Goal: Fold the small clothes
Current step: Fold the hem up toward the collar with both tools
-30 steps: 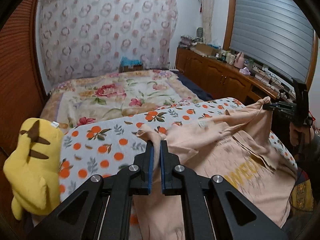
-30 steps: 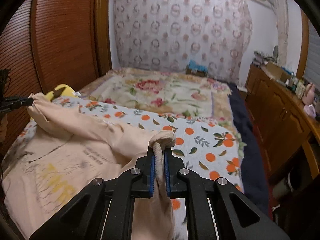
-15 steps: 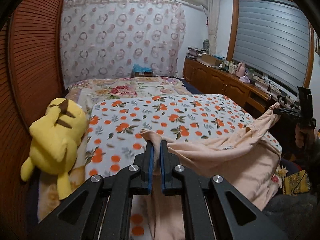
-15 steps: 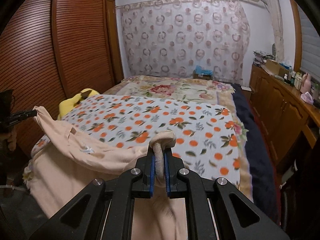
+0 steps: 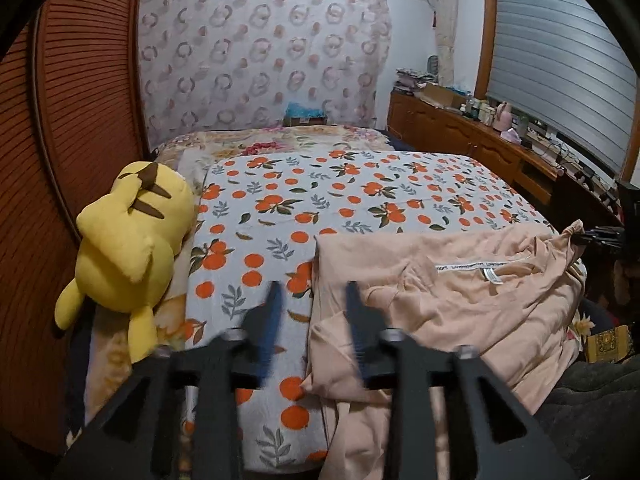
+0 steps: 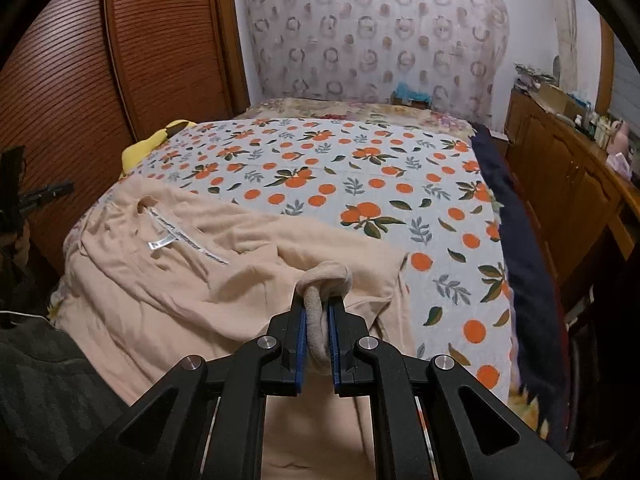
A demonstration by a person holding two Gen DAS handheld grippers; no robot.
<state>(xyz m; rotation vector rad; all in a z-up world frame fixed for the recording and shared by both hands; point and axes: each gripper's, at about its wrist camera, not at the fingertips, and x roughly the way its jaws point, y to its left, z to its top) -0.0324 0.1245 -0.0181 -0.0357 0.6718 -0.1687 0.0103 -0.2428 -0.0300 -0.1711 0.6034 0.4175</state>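
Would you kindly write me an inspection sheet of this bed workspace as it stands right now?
Surface: orange-print bedspread over a floral blanket.
Job's things: peach shirt spread at the near edge, neck label facing up.
Clutter: yellow plush toy at the bed's side by the wardrobe.
Grippers: left gripper has just been opening, jaws apart over the shirt's edge, not pressing it; right gripper has just been opening slightly, pads still on a bunched shirt corner.
Cables: a thin white cord near the dark sleeve.
Surroundings: louvred wardrobe, patterned curtain, cluttered wooden sideboard.

The shirt (image 5: 460, 300) neck tape's print is illegible
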